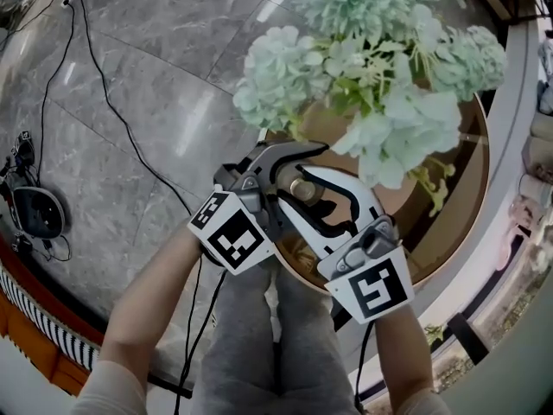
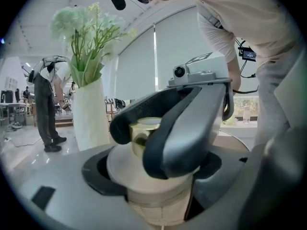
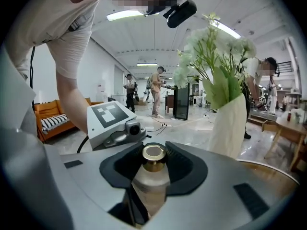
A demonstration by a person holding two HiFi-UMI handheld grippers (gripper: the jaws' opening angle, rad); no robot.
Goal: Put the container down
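Grippers, 2: left gripper (image 2: 153, 170) and right gripper (image 3: 153, 167) both gripped 1 gold-capped container (image 1: 302, 188), held just beside the vase (image 3: 230, 123) over its table (image 1: 467, 197); lowering seemed in hand, and setting it upright clear of the vase, then releasing, remained.

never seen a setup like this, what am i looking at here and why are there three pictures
There is no robot: a person holds a hand tool in each hand, each ending in two fingers; the square-patterned cubes belong to them. One picture is from a camera on the person's head, looking down. The other two are from cameras riding on each tool, looking along its fingers. The left gripper and the right gripper both clamp one small cream container with a gold cap, by a round brown table. A white vase of pale flowers stands just beyond.
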